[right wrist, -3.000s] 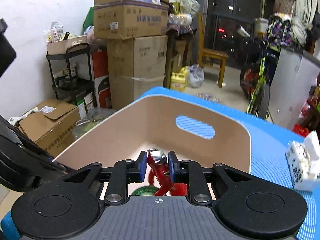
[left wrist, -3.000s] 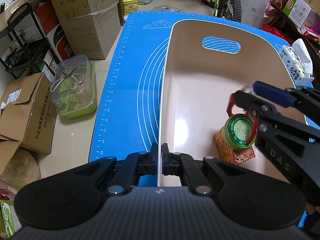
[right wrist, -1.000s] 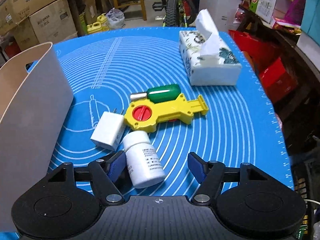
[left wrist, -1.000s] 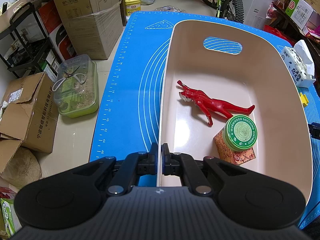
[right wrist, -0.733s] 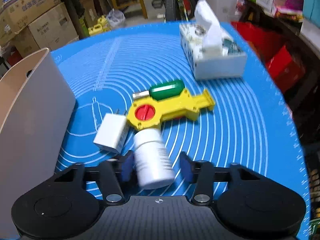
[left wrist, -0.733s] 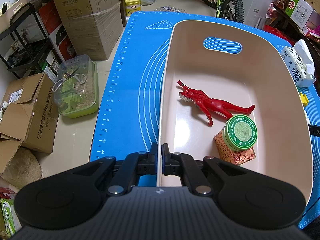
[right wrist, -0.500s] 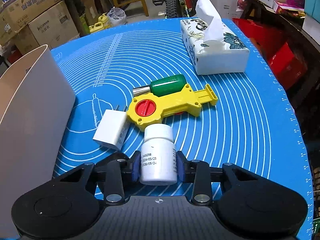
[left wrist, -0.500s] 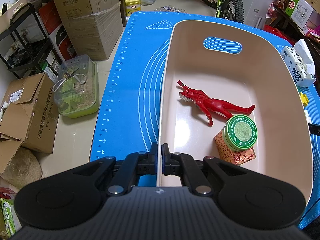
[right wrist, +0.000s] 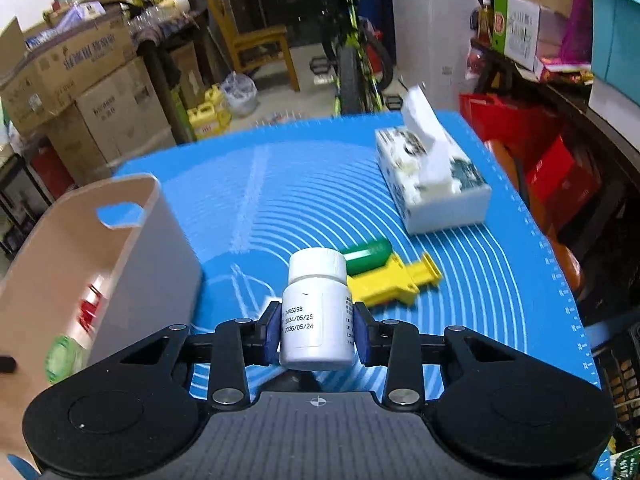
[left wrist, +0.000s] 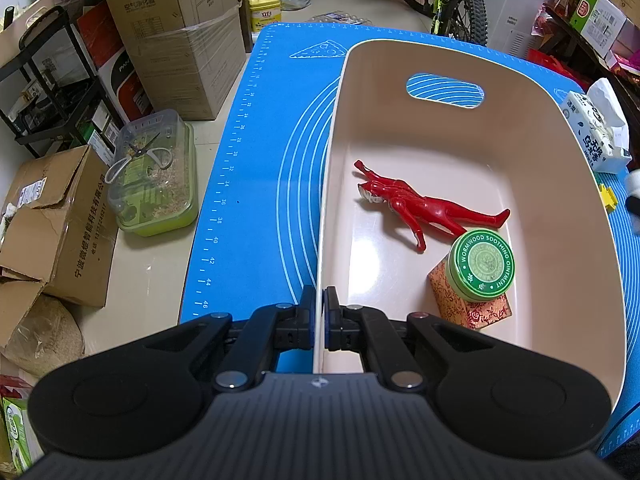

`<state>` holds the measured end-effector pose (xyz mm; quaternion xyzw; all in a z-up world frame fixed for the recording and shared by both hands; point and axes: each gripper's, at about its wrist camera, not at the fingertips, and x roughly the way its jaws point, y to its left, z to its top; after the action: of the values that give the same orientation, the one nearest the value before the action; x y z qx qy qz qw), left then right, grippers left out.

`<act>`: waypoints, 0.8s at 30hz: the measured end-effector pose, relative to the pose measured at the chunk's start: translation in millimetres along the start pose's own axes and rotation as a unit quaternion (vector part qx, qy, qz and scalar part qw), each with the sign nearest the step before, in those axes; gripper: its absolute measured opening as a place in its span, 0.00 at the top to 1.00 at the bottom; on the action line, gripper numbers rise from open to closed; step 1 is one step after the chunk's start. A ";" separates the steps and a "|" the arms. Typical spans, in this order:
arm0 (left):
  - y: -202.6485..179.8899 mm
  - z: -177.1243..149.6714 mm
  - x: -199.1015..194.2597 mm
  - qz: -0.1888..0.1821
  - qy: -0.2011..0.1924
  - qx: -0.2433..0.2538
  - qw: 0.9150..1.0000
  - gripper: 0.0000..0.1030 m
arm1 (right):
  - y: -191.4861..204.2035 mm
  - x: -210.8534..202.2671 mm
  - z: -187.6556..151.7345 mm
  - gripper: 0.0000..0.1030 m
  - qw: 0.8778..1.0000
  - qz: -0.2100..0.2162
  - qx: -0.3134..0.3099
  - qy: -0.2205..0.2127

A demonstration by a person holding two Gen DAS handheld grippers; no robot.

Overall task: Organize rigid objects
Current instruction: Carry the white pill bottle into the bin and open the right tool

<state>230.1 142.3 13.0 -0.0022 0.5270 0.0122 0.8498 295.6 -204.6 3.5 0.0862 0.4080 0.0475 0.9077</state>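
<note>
Fingers of the left gripper [left wrist: 319, 316] pinch the thin near rim of the smooth beige bin [left wrist: 568, 184], one pad inside and one outside; a glossy red figure [left wrist: 416, 204] and a round green tin [left wrist: 481, 265] on a patterned box [left wrist: 470, 304] lie within. Right view: the right gripper [right wrist: 316, 332] is clamped on a white cylindrical bottle [right wrist: 316, 312], pads flat against its sides, cap pointing forward, above the blue mat [right wrist: 500, 272] beside the bin [right wrist: 120, 248].

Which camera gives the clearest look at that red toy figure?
The left wrist view: the red figure lies fully visible inside the beige bin. The right wrist view shows only a blurred red patch in the bin.
</note>
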 end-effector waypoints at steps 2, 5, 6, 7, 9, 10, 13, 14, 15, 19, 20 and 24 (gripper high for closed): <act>-0.6 0.1 0.5 0.001 0.000 0.001 1.000 0.94 | 9.4 -6.8 3.4 0.57 1.000 0.007 -0.001 -0.016; -1.3 0.1 0.9 0.000 0.001 0.002 1.000 0.94 | 23.3 -16.2 5.9 0.57 0.999 0.017 -0.004 -0.038; -1.3 0.2 0.9 0.000 0.001 0.001 1.000 0.94 | 28.5 -19.1 6.2 0.57 0.999 0.021 -0.005 -0.046; -1.6 -0.2 0.8 0.000 0.000 0.001 1.000 0.94 | 32.6 -21.2 6.1 0.57 0.998 0.023 -0.007 -0.052; -1.7 0.0 0.8 0.000 0.001 0.001 1.000 0.95 | 42.8 -26.3 7.0 0.57 0.997 0.029 -0.012 -0.065; -2.0 -0.2 1.1 0.001 0.001 0.002 1.000 0.95 | 48.3 -29.1 7.9 0.57 0.997 0.034 -0.013 -0.072; -1.8 -0.5 1.6 0.000 0.001 0.002 1.000 0.95 | 65.0 -37.2 10.2 0.57 0.995 0.052 -0.020 -0.088; -2.0 -0.7 1.9 0.000 0.001 0.002 1.000 0.95 | 70.7 -39.3 10.2 0.57 0.994 0.058 -0.024 -0.091; -1.8 -0.8 2.1 0.000 0.001 0.001 1.000 0.95 | 77.2 -40.1 11.0 0.57 0.993 0.066 -0.030 -0.092; -2.7 -0.8 1.7 -0.001 0.001 -0.001 1.000 0.95 | 100.8 -37.3 10.1 0.57 0.991 0.086 -0.052 -0.088; -2.5 -0.7 1.7 -0.001 0.001 -0.001 1.000 0.95 | 106.4 -36.2 9.3 0.57 0.991 0.090 -0.057 -0.085; -2.0 -0.5 1.5 -0.002 0.002 -0.003 1.000 0.95 | 130.3 -27.5 4.0 0.57 0.989 0.101 -0.086 -0.071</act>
<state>230.4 140.4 11.4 -0.0058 0.5288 0.0120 0.8486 278.3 -81.6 51.6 0.0518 0.3261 0.1670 0.9290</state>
